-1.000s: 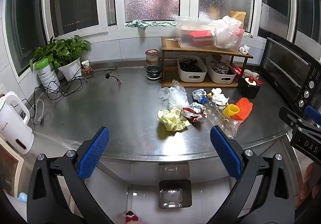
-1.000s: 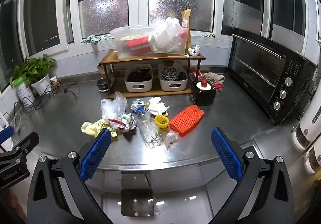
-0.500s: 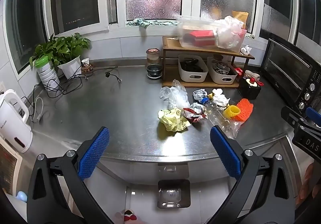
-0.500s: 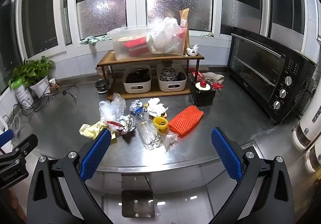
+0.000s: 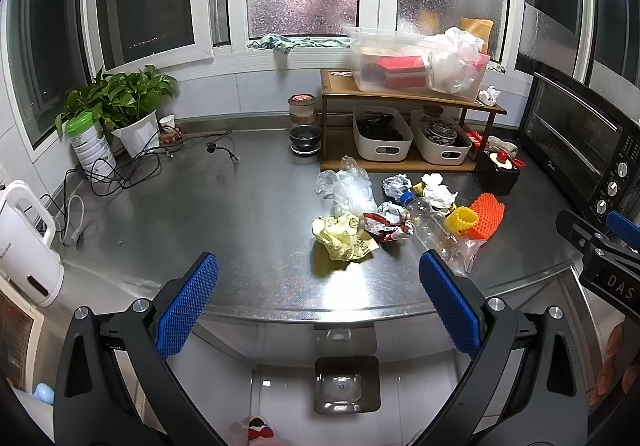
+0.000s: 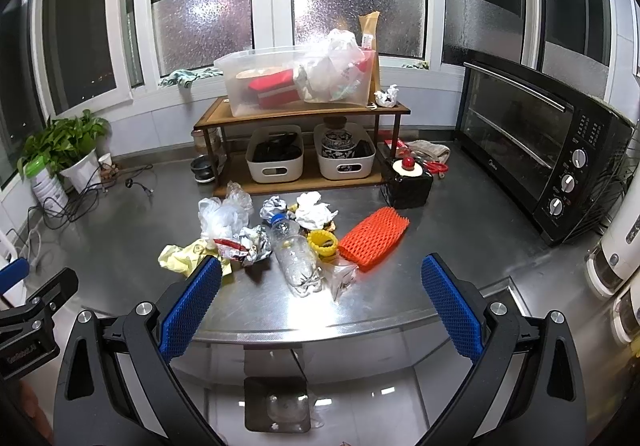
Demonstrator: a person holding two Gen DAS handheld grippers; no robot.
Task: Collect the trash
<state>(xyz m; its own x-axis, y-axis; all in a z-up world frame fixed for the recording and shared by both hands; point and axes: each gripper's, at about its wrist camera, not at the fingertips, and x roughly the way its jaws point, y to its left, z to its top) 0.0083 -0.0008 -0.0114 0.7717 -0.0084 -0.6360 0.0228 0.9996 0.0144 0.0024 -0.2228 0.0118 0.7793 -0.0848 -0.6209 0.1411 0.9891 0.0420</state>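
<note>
Right wrist view: right gripper [image 6: 320,306] and left gripper [image 5: 318,298] are held apart, empty, below mid-frame trash [image 6: 280,238] on the table [image 6: 460,246]; approach pending, closing in needed.

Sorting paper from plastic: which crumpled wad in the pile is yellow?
The yellow crumpled paper, at the pile's left end beside the red snack wrapper. The other wads are white or silvery, farther back near the wooden shelf.

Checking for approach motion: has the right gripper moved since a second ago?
Yes. The right gripper has edged forward and left; the oven sits slightly further right.
</note>
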